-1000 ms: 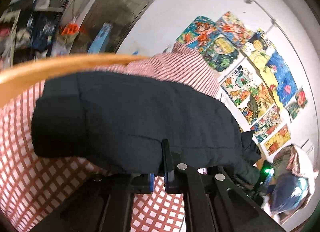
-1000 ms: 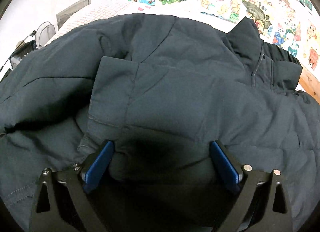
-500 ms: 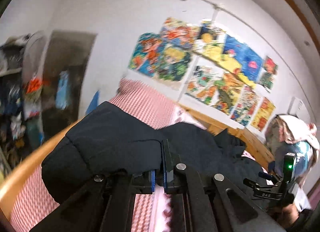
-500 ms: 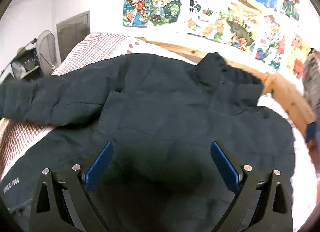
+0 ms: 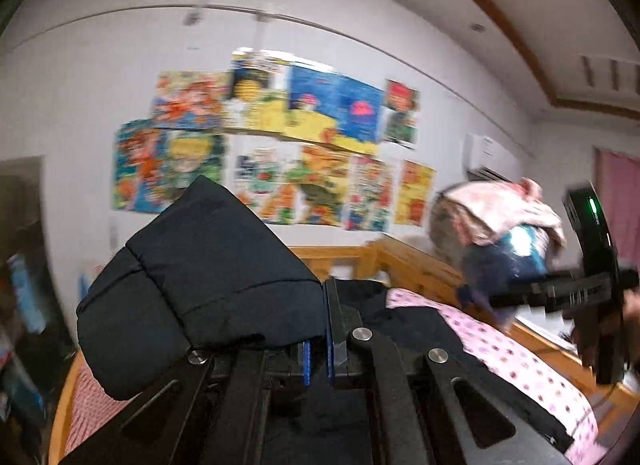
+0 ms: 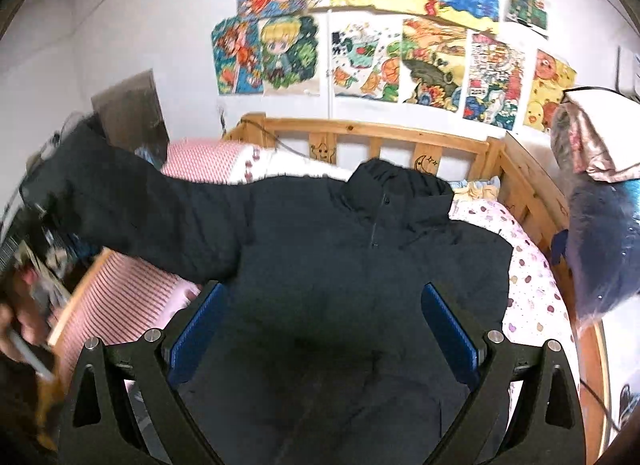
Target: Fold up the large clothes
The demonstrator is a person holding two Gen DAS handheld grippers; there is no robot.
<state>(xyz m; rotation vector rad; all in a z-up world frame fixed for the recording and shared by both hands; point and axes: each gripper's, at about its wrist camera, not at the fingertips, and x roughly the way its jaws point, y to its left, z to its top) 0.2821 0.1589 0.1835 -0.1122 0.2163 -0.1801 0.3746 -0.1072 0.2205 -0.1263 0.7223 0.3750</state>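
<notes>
A big wooden bed (image 6: pixel 492 145) with rails takes up most of the room. A pink spotted sheet (image 6: pixel 532 285) and a pink checked cover (image 6: pixel 120 297) lie on it. A dark padded jacket (image 6: pixel 340 265) lies spread flat across the bed, with its collar near the headboard. One sleeve (image 6: pixel 132 201) is lifted up off the bed toward the left side. Many bright drawings (image 6: pixel 400 25) hang on the white wall above. A heap of clothes (image 6: pixel 592 205) sits by the right rail. The left tool (image 5: pixel 316 349) is pinched tight on the end of the sleeve (image 5: pixel 200 273). The right tool (image 6: pixel 322 333) is spread wide above the jacket's lower part and holds nothing.
</notes>
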